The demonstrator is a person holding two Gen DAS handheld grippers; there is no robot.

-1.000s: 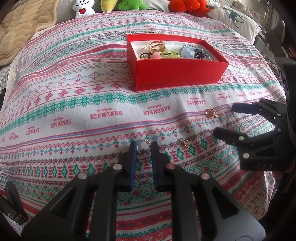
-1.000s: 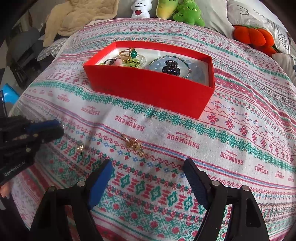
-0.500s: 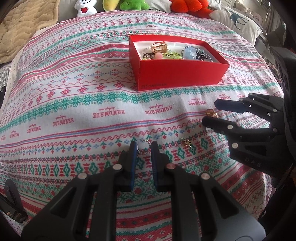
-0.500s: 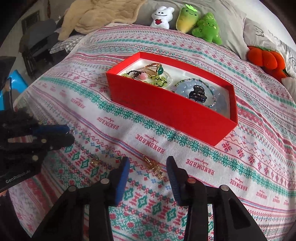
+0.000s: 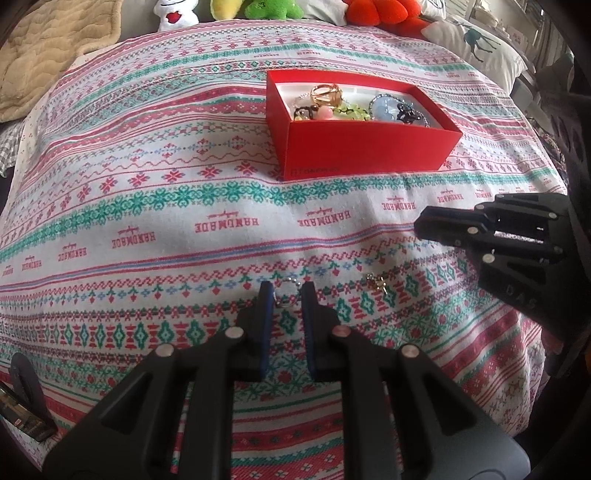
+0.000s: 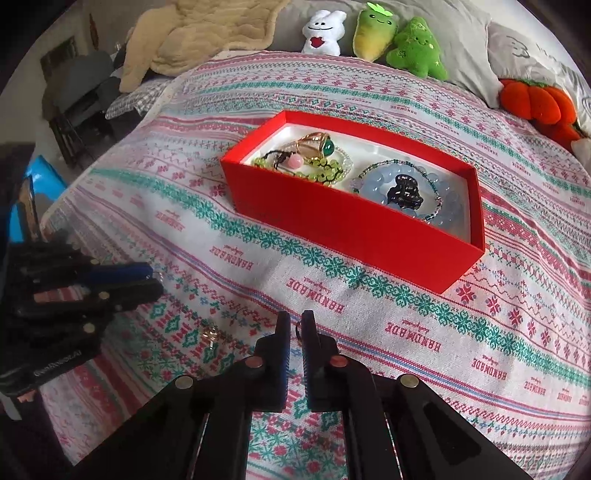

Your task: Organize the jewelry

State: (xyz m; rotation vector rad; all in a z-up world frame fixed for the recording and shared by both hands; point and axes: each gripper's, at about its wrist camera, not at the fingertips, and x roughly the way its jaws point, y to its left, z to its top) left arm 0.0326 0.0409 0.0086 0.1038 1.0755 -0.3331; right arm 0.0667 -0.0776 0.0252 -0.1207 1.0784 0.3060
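Observation:
My left gripper (image 5: 287, 291) is shut on a small silver ring (image 5: 284, 301) that lies on the patterned cloth (image 5: 184, 206); in the right wrist view it shows at the left (image 6: 149, 280). My right gripper (image 6: 296, 319) is shut on a small gold piece (image 6: 297, 329), of which only a sliver shows between the pads. In the left wrist view the right gripper (image 5: 421, 223) reaches in from the right. Another gold piece (image 5: 376, 282) (image 6: 210, 336) lies loose on the cloth between the two grippers. The red box (image 5: 369, 155) (image 6: 351, 229) behind holds rings, bead bracelets and a dark clip.
Plush toys (image 6: 373, 33) and an orange plush pumpkin (image 6: 535, 99) line the far edge of the bed. A beige blanket (image 6: 192, 40) lies at the back left, a grey pillow (image 6: 469, 48) at the back right. The cloth falls away at the near edges.
My right gripper's jaws closed from wide open onto the gold piece on the cloth. The left gripper kept its hold on the silver ring and stayed where it was.

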